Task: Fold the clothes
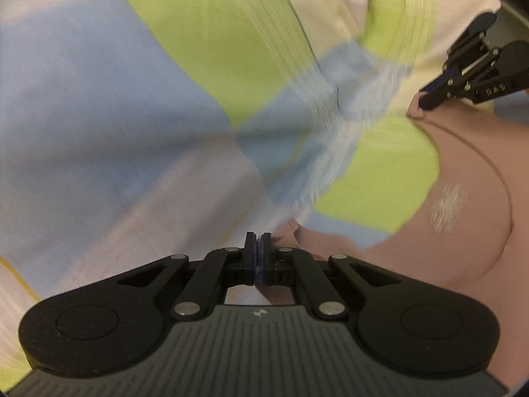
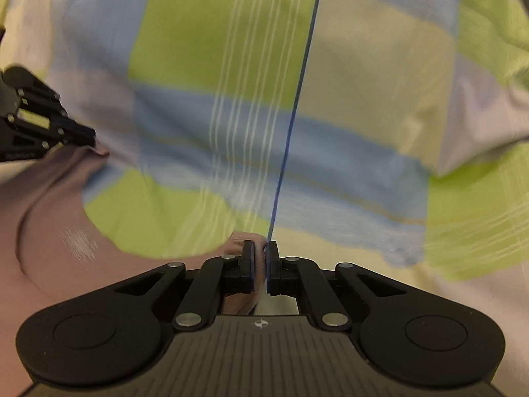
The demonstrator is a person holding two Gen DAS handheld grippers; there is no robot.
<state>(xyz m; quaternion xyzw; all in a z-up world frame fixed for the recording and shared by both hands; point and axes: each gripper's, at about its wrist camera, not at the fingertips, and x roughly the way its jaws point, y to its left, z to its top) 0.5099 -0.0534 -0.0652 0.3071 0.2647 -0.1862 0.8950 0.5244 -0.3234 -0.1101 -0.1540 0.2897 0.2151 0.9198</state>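
We see one pink garment with a blurred, unreadable white print, hanging over a checked sheet, pinched by our left gripper and right gripper.

There are two grippers, the left gripper and the right gripper, one pink garment with one pale mark on it, and one checked sheet underneath.
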